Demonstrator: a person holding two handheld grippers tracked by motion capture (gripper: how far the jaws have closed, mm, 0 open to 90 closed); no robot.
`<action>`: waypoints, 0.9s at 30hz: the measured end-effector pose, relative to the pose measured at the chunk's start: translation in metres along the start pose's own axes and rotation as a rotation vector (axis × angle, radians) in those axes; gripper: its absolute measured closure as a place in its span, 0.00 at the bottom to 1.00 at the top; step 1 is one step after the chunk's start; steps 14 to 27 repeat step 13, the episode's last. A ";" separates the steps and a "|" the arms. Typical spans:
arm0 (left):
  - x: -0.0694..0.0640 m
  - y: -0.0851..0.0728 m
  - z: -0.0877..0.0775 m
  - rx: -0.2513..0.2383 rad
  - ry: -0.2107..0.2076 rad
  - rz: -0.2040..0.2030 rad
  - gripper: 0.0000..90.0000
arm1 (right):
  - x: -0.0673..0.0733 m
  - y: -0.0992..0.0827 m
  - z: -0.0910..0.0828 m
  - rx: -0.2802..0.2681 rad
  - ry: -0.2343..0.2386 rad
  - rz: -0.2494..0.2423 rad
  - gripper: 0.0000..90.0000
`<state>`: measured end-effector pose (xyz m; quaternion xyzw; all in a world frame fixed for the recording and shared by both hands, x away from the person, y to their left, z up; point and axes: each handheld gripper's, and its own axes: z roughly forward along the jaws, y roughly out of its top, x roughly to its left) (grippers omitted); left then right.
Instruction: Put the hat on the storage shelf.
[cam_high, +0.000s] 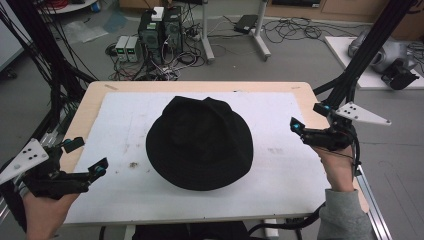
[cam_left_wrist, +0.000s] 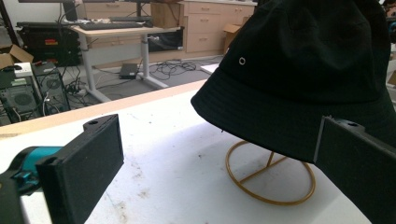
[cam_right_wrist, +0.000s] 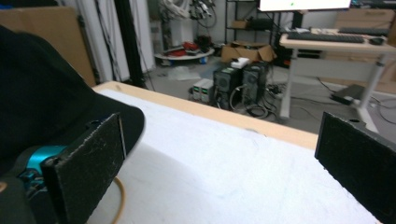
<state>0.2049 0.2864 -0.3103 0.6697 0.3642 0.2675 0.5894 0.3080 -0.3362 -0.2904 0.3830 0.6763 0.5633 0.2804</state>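
A black bucket hat (cam_high: 200, 142) sits in the middle of the white mat (cam_high: 125, 115). In the left gripper view the hat (cam_left_wrist: 299, 70) rests on a gold wire stand (cam_left_wrist: 271, 198) with a ring base. My left gripper (cam_high: 87, 156) is at the table's front left corner, open and empty, with its jaws pointing at the hat's brim. My right gripper (cam_high: 310, 116) hovers at the mat's right edge, also open and empty, well clear of the hat. From the right gripper view the hat (cam_right_wrist: 42, 93) rises behind the left pad (cam_right_wrist: 88, 163).
The mat covers a wooden table (cam_high: 90, 105). Black frame posts (cam_high: 365, 45) stand at both sides of the table. Computer towers (cam_high: 160, 30), cables and desk legs (cam_high: 260, 35) are on the floor beyond the far edge.
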 end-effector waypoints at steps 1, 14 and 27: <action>0.000 0.000 0.000 0.001 0.000 0.001 0.02 | -0.001 -0.003 0.000 0.001 -0.008 -0.002 0.01; -0.002 0.000 0.003 -0.004 0.010 0.007 0.02 | -0.002 -0.010 0.004 0.000 -0.056 0.014 0.01; -0.002 0.000 0.003 -0.004 0.010 0.007 0.02 | -0.002 -0.010 0.004 0.000 -0.056 0.014 0.01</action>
